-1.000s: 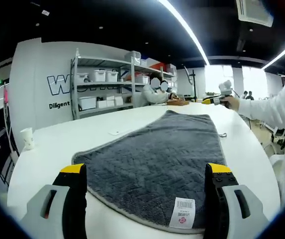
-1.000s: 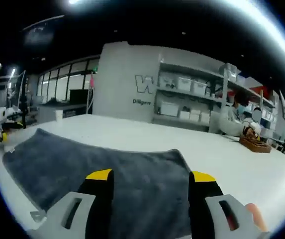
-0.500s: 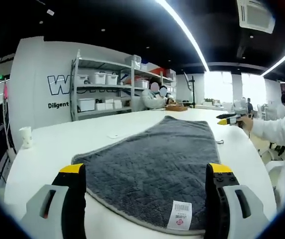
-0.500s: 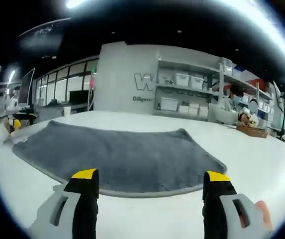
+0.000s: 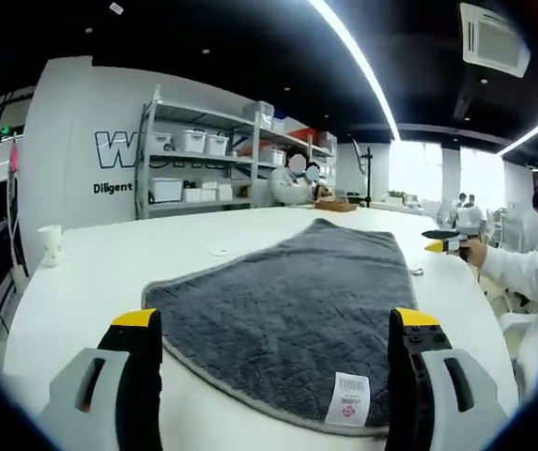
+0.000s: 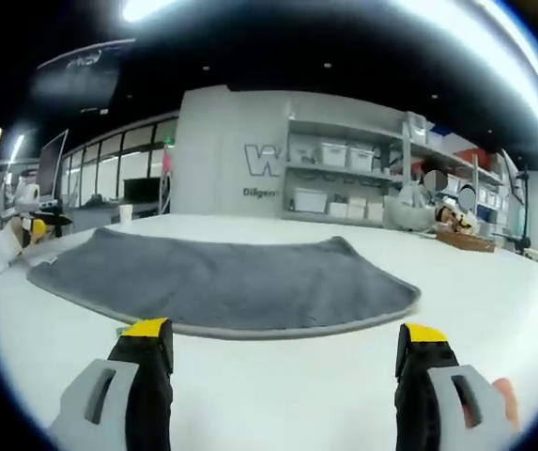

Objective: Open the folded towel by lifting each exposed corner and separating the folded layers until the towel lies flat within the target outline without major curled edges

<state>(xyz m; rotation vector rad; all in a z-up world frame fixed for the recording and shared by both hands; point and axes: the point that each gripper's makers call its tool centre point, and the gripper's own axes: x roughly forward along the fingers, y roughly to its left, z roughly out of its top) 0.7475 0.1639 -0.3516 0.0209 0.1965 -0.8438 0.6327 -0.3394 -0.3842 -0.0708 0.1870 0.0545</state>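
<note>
table (image 6: 362,376): bare around towel (image 6: 222,282) | obstacle: paper cup (image 5: 51,245) near far edge

One grey towel (image 5: 292,315) is lying at 12 o'clock, two grippers (image 5: 273,324) (image 6: 287,334) are hovering, one paper cup (image 5: 51,245) is sitting at 9 o'clock, and one white label (image 5: 347,398) is showing.

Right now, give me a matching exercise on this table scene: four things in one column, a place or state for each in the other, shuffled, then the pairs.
Things:
1. grey towel
2. white care label
3. paper cup
4. left gripper

Places or states:
A. standing near the far left edge of the white table
B. jaws wide apart, holding nothing
C. spread flat on the table
D. at the towel's near edge

Pairs: 1-C, 2-D, 3-A, 4-B
</note>
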